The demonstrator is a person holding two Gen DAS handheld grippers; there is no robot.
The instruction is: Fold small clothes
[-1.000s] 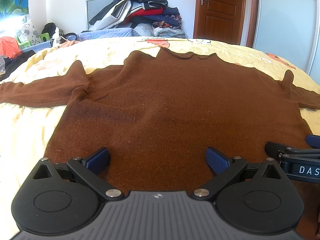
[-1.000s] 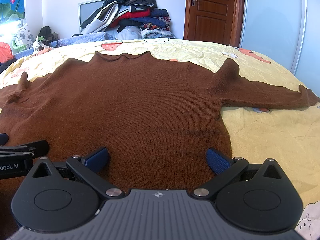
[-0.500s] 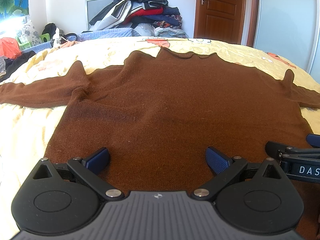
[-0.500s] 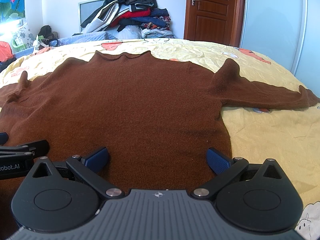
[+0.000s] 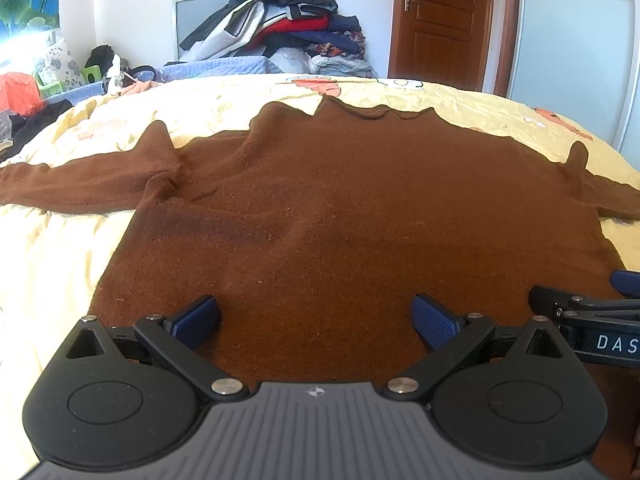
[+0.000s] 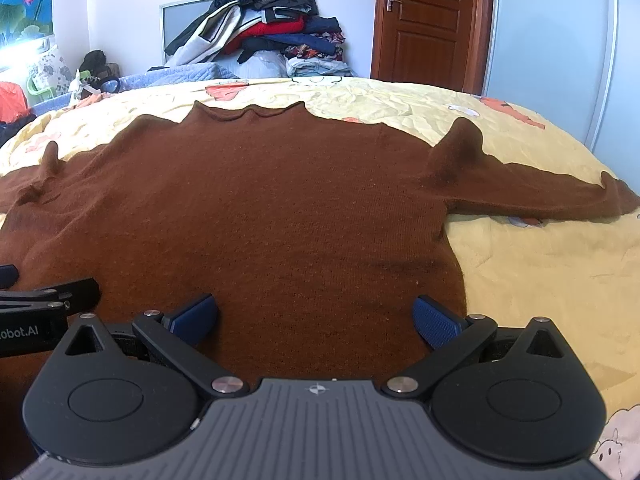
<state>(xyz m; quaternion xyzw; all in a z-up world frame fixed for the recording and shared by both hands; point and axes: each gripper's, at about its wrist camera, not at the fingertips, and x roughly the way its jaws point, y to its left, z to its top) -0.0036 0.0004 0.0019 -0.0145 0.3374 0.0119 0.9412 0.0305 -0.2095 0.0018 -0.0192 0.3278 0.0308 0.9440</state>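
Both sets of jaws stand spread wide and grip nothing: the left gripper and the right gripper hover side by side over the hem end of the brown sweater, which lies flat and face-up on the bed, collar away from the grippers and a sleeve stretched out to either side.

Judging from this, no fold has begun. The knit looks soft and thick, so pinching only the top layer at the hem would likely drag the front away from the back and bunch it. Each sleeve rises into a small peak beside the sweater's shoulder, and there is rumpling under the left armpit; folding over these would probably trap creases. With the grippers so near each other, one could knock the other when swinging inward.

Beyond the sweater's collar, a pile of clothes is heaped against the wall, with a wooden door to its right. Nothing rests on the sweater itself.
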